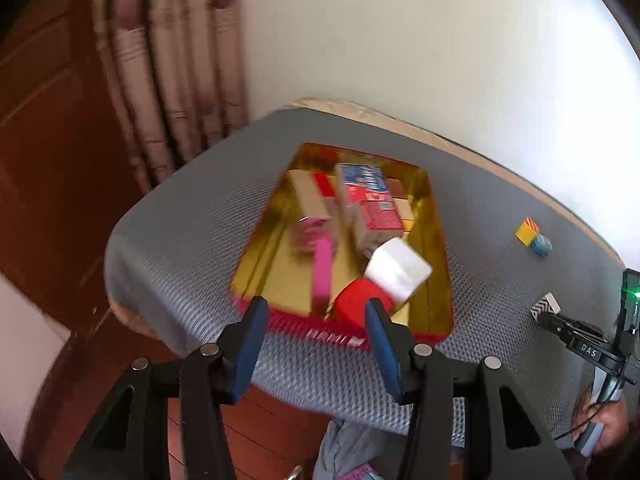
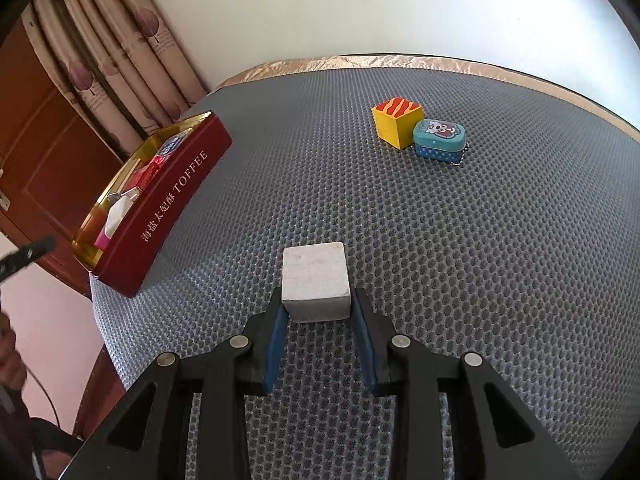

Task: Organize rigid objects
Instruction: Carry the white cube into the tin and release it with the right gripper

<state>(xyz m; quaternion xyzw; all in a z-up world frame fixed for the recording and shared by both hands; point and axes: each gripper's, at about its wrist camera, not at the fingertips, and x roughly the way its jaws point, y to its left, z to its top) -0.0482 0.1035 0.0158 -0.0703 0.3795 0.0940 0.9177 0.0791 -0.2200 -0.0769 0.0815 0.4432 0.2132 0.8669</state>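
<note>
Presently, item: white block (image 2: pixel 315 282), low centre of the right wrist view, resting on the grey mesh mat (image 2: pixel 440 260) that covers the counter, with the right gripper (image 2: pixel 316 308) fingers clamped on only its near end. Risk: so shallow a hold may let the block pivot or slip out when lifted, and the mat's open weave could catch a dragged edge. Item: red toffee tin (image 2: pixel 168 208), left of that view, already crowded with cartons, a pink piece and a second white block (image 1: pixel 398 268) beside a red round piece (image 1: pixel 356 302). Risk: little bare floor is left inside, so a further block may land on the heap, tip over the gold rim, or knock the tilted white block loose. Item: left gripper (image 1: pixel 316 320), bottom of the left wrist view, fingers apart and holding nothing, just at the tin's near wall. Risk: it sits in the way of any delivery from the right and could nudge the tin. Items: yellow block (image 2: pixel 397 128) and blue tin (image 2: pixel 439 139), upper right, touching each other; taking one may shift the other.
</note>
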